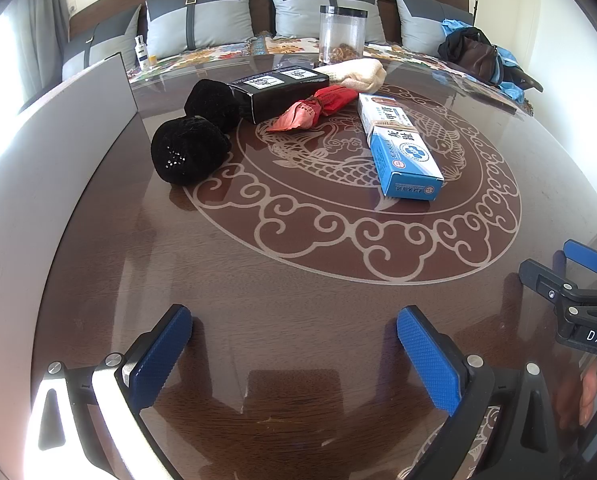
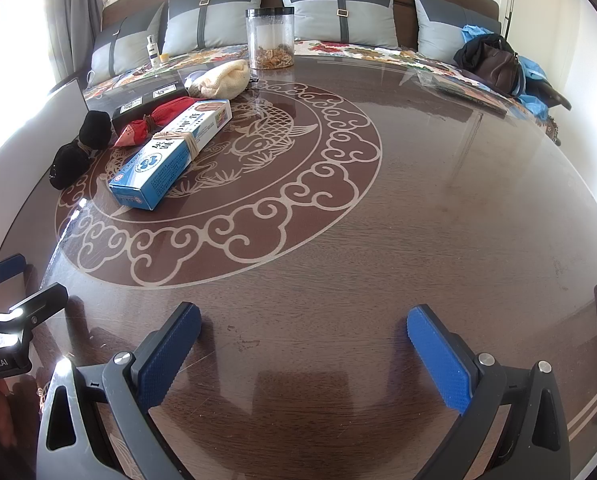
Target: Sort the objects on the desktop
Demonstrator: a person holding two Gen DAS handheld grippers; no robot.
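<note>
We hold both claws low over the brown table point(image 1: 298, 272), the left claw point(image 1: 294, 344) and right claw point(image 2: 304, 344) spread wide and empty. Beyond them lies the blue box point(image 1: 398, 148); left of it, touching, the red packet point(image 1: 318, 108), the black box point(image 1: 274, 90), the black knit pieces point(image 1: 190, 148).

The table point(image 1: 298, 280) is dark wood grain under a glossy, mirror-like top. The blue box point(image 1: 398, 144) is smooth printed card, the black pouch point(image 1: 186, 152) fuzzy cloth, the jar point(image 1: 342, 32) clear plastic. The gripper pads point(image 1: 158, 360) are knurled blue rubber.
</note>
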